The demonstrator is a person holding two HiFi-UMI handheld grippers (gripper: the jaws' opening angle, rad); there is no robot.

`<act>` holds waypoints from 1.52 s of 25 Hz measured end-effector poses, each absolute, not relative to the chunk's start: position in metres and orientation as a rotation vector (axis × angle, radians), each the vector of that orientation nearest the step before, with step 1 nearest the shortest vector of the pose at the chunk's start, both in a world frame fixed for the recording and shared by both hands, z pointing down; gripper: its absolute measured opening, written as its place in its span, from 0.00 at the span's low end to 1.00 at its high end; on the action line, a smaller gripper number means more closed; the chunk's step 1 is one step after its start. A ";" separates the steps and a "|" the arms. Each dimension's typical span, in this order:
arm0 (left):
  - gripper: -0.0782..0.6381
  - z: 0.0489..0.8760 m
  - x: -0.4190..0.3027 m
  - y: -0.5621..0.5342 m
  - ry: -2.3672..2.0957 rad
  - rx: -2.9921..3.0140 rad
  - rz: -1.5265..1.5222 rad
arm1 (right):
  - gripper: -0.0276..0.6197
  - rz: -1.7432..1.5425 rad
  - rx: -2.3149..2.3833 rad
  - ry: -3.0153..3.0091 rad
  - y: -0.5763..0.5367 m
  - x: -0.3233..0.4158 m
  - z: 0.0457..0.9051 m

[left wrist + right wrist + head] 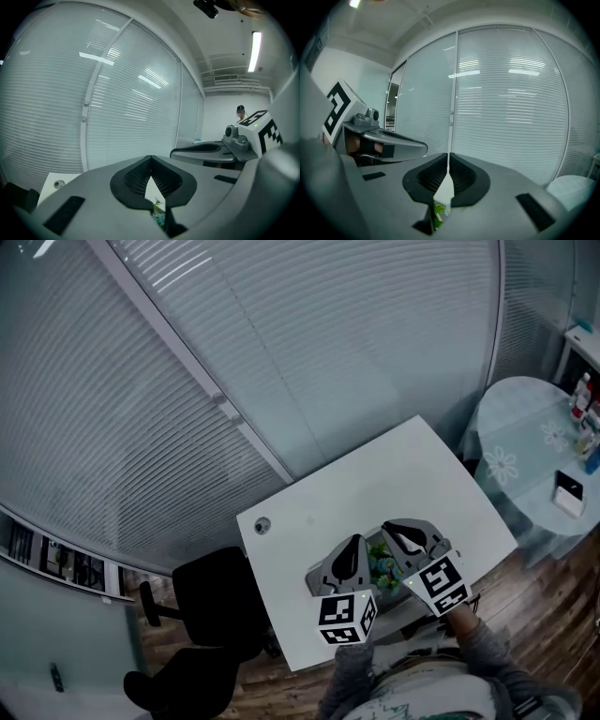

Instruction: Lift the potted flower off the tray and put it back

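Left gripper [150, 161] and right gripper [448, 159] fingers shut, empty, flanking potted flower [382, 565] by table's [375, 479] near edge. Probably light, tippy; pot mostly hidden, so grip its sides.

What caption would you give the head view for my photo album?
Left gripper and right gripper, both closed, flank a potted flower on a white table.

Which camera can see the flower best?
The head view: it looks down on the leafy top of the potted flower over the white table. The left gripper view shows only a green sliver of it below the shut jaws, and the right gripper view the same.
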State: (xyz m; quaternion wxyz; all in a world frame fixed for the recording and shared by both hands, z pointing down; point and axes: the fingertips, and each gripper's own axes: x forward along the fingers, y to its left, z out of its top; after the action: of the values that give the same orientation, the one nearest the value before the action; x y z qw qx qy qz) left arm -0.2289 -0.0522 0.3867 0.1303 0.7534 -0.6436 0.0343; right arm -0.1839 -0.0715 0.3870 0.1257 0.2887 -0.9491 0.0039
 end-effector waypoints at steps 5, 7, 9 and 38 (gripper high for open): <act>0.12 0.395 -0.250 -0.051 -1.805 2.241 0.107 | 0.08 0.011 0.875 -2.734 -0.081 -0.204 0.398; 0.12 0.400 -0.256 -0.050 -1.779 2.260 0.117 | 0.08 0.025 0.894 -2.720 -0.082 -0.206 0.403; 0.12 0.405 -0.262 -0.049 -1.763 2.271 0.126 | 0.08 0.037 0.918 -2.708 -0.083 -0.205 0.406; 0.12 0.479 -0.274 -0.043 -1.793 2.158 0.299 | 0.08 0.112 0.678 -2.643 -0.132 -0.158 0.471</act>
State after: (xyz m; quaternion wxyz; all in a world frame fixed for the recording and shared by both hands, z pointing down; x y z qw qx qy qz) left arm -0.2738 -0.0429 0.4789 0.1594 0.7550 -0.6274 0.1045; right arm -0.1583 -0.1315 0.4715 0.2038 0.2429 -0.9475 0.0403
